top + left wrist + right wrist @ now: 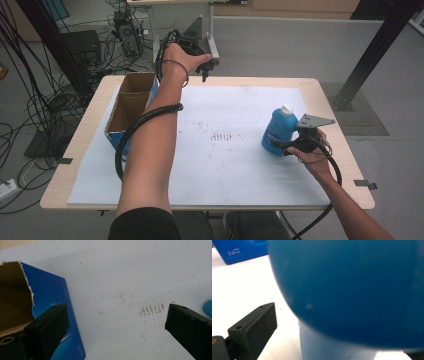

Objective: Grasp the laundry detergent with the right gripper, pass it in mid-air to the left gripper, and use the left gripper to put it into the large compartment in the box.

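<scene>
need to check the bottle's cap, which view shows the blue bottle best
The high view: the blue bottle stands upright, white cap visible, beside the right claw. The right gripper view has only a blurred blue close-up; the left gripper view catches an edge sliver.

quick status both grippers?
Left gripper: open, empty, above the white mat.
Right gripper: jaws around the blue plastic bottle; clamped or not, cannot tell.

Open cardboard box [131, 102] with blue sides at table [75, 145] left edge; white mat [225, 165] bears brown smudges [225, 136].
</scene>
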Action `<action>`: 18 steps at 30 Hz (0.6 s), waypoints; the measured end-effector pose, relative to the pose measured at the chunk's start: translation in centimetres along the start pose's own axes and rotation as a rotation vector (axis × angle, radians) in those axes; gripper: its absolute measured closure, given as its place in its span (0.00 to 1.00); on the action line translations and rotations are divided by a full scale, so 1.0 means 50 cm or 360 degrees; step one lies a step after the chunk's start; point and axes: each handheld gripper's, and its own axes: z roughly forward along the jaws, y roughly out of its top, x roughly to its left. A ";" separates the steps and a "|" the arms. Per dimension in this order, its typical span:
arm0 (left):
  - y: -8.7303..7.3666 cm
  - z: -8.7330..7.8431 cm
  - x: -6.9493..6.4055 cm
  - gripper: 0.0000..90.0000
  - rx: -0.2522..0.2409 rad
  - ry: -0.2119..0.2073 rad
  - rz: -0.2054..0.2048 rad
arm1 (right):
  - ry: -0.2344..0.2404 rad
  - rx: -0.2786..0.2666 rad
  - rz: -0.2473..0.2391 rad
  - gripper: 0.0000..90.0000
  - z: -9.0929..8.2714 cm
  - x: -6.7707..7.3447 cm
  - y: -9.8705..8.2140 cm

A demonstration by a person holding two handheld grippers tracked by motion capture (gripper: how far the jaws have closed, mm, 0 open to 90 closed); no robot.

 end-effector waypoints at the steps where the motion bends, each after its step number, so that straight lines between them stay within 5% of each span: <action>1: 0.000 -0.001 0.000 0.06 -0.0005 0.0000 0.0000 | -0.0003 0.0001 -0.0003 0.01 0.000 0.001 0.000; 10: -0.001 0.000 0.001 0.06 -0.0004 0.0001 -0.0002 | -0.0011 -0.0002 0.0003 0.03 0.001 -0.001 0.000; 18: -0.002 0.000 0.002 0.06 -0.0003 0.0005 -0.0002 | -0.0016 -0.0003 -0.0019 0.15 0.002 -0.002 -0.001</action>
